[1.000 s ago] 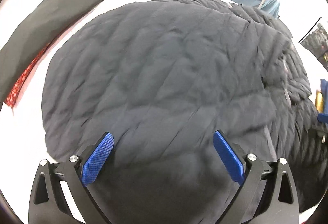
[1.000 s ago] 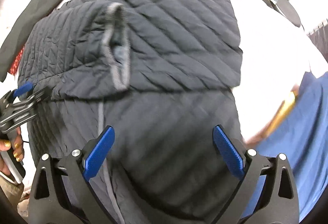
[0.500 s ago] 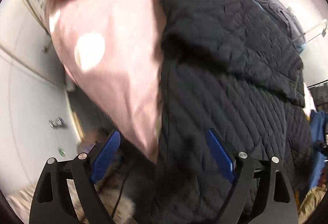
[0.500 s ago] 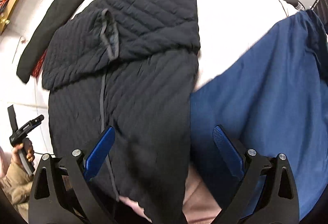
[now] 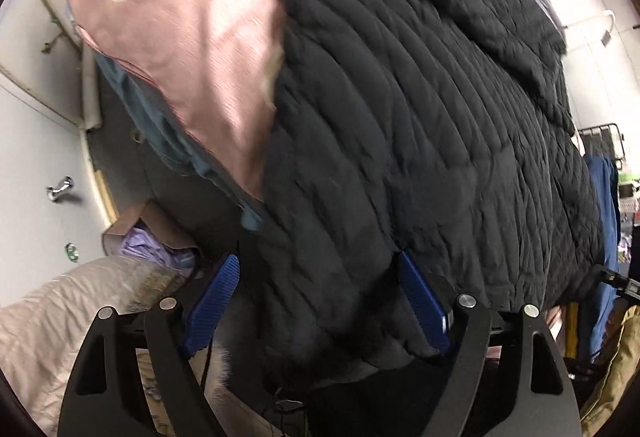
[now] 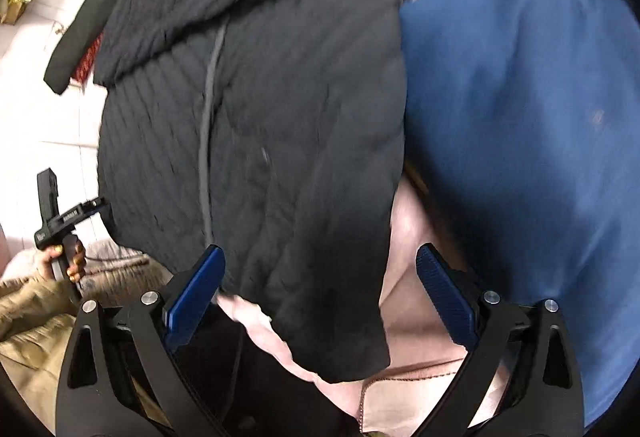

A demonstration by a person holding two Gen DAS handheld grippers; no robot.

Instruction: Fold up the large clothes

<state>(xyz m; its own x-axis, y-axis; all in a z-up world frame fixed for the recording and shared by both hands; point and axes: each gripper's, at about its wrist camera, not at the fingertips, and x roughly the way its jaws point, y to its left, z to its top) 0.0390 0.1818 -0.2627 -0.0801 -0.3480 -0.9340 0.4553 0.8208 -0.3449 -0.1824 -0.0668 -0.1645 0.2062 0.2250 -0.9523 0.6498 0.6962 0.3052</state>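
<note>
A large black quilted jacket [image 5: 420, 125] lies on a pink-covered bed [image 5: 192, 37], its hem hanging over the near edge. My left gripper [image 5: 316, 297] is open, its jaws either side of the hanging hem at the jacket's left corner. In the right wrist view the jacket [image 6: 280, 117] shows a grey zipper line and a folded-in sleeve at the top. My right gripper [image 6: 320, 289] is open at the jacket's lower right corner, which droops over the pink sheet [image 6: 412, 329]. The left gripper [image 6: 60, 217] shows at the far left, held in a hand.
A blue garment [image 6: 520, 117] lies on the bed right of the jacket. A folded black cloth [image 6: 104, 9] lies at the far left of the bed. Below the bed edge are a cardboard box with purple cloth [image 5: 148, 237] and a beige quilted fabric [image 5: 60, 317].
Both grippers have drawn back from over the jacket to the bed's near edge and dropped lower. The hanging hem now sits between each pair of open jaws. The jacket has not moved.
</note>
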